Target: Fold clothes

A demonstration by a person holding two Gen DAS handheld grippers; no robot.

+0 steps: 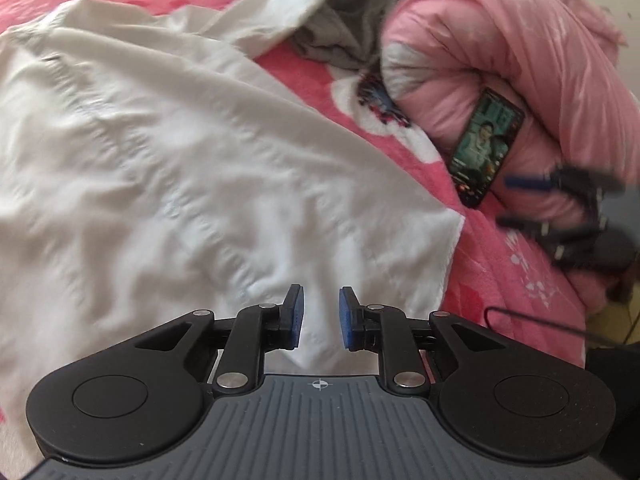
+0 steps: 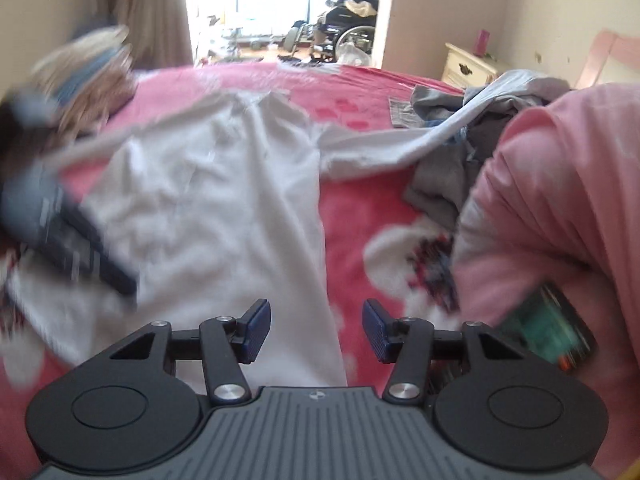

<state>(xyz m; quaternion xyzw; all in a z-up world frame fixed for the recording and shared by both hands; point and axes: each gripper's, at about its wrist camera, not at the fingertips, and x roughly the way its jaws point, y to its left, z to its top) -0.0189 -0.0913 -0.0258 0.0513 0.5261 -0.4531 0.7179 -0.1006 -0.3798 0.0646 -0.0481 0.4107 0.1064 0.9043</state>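
Note:
A white garment (image 1: 160, 160) lies spread over the pink bedspread (image 1: 500, 272), with one sleeve (image 2: 400, 144) reaching toward a grey heap. My left gripper (image 1: 321, 314) hovers over the garment's near part. Its blue pads stand a little apart, with no cloth pinched between them. My right gripper (image 2: 316, 330) is open wide above the garment's (image 2: 208, 208) right edge and holds nothing. It appears again, blurred, as the right gripper (image 1: 516, 202) beside the quilt in the left wrist view. The left gripper (image 2: 116, 280) is a dark blur over the cloth's left side.
A rolled pink quilt (image 2: 560, 200) sits to the right, with a lit phone (image 1: 486, 148) leaning on it. Grey clothes (image 2: 460, 148) are piled at the far right and another heap (image 2: 88, 68) at the far left. A nightstand (image 2: 468, 66) and a wheelchair (image 2: 348, 20) stand beyond the bed.

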